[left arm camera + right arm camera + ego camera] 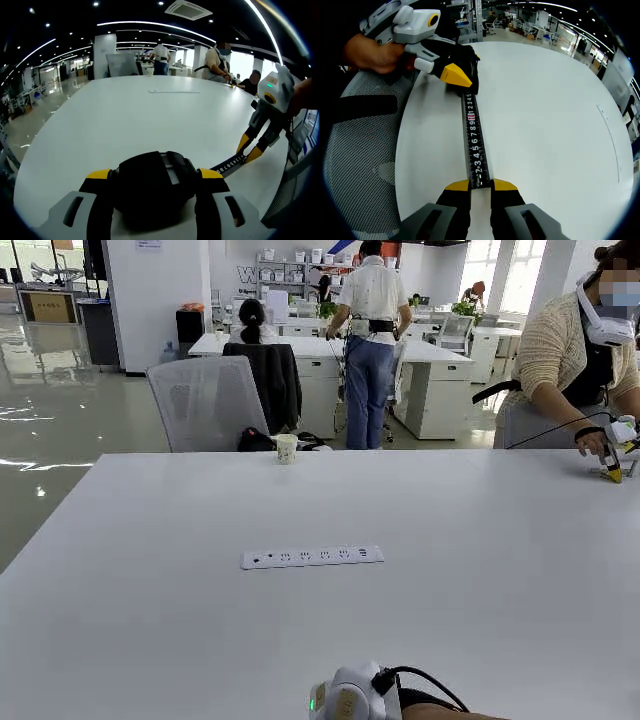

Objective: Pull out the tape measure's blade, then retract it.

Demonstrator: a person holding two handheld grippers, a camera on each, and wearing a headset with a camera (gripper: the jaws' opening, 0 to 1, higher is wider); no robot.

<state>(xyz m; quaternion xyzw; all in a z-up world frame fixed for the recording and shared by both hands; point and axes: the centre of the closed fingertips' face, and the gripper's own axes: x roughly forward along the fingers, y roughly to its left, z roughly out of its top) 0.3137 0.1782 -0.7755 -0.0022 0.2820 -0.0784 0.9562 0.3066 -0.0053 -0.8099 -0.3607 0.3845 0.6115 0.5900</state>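
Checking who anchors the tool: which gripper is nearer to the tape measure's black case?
Left. The left gripper is shut on the case; the right gripper is away from it, pinching the end of the pulled-out blade.

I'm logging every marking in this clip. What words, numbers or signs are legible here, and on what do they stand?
"2 3 4 5 6 7 8 9", a red-boxed mark, then "1 2 3 4 5": on the blade, read from the right gripper toward the tape measure.
"W": large letter on the far wall; what follows it is hidden.
Blade digits in the left gripper view: too small to read.
Sheet on the pillar: too small to read.
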